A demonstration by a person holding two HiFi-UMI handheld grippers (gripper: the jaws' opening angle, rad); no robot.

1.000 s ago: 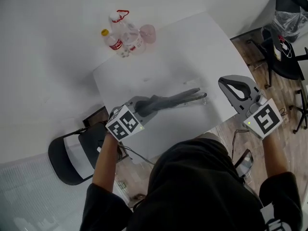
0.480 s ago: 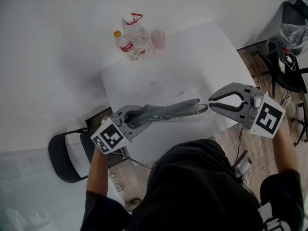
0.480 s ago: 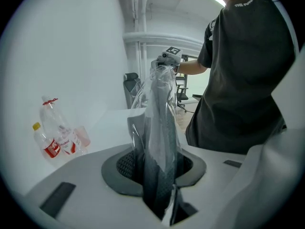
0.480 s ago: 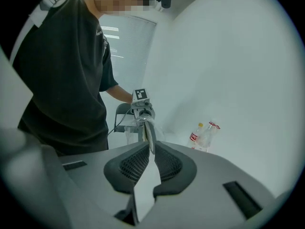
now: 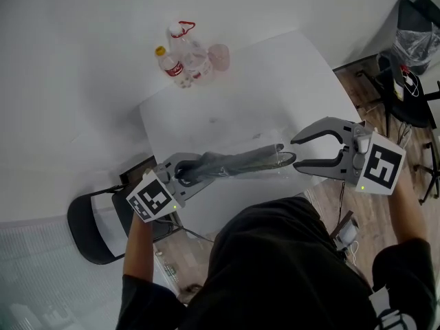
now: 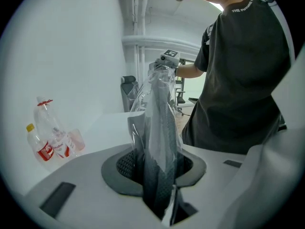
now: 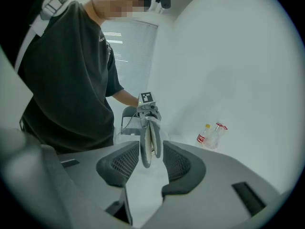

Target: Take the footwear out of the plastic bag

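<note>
- The footwear (image 5: 237,162) is in the air over the near edge of the table (image 5: 275,74), lying sideways inside the clear bag (image 5: 280,158).
- The left gripper (image 5: 184,173) is clenched on one end, pinching film and footwear together. With both pinned in one grip, a pull on the far end is likely to drag the whole bundle and free nothing.
- The right gripper (image 5: 295,154) has its jaws opening around the other end. The tip sits between the pads, but they do not press it.
- If the pads close on loose film alone, the bag may stretch or tear while the footwear stays inside.
- If the left grip slackens, the bundle could drop towards the table edge or the floor.
- The bottles (image 5: 180,60) stand well apart at the far corner, so knocking them seems unlikely.
- I cannot tell where the bag's mouth is, or whether it is tied.
- The film is nearly invisible from the head view.
- I cannot tell whether this is one shoe or a pair.
</note>
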